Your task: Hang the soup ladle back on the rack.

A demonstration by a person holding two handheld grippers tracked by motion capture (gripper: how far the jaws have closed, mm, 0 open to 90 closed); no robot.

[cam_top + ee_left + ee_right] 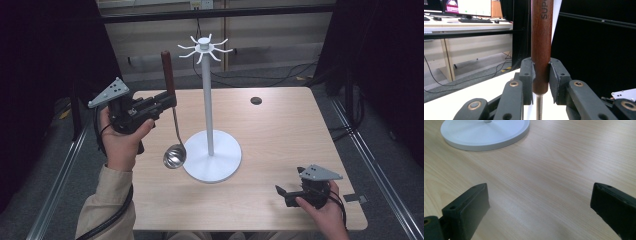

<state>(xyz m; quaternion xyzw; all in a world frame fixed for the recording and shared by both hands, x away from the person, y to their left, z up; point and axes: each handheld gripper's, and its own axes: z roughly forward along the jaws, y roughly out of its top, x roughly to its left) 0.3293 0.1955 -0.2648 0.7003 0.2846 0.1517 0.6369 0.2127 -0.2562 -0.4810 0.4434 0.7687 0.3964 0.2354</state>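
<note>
Wooden table (280, 130) | left gripper (172, 101) clamps ladle (173, 127) handle | right gripper (280, 192) open

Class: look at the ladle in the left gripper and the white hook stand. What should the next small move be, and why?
Probably lift the ladle higher, toward the hooks. The left gripper is shut on its wooden handle, the bowl hangs beside the stand, and the handle's top sits below the hooks. The right gripper rests open on the table.
</note>
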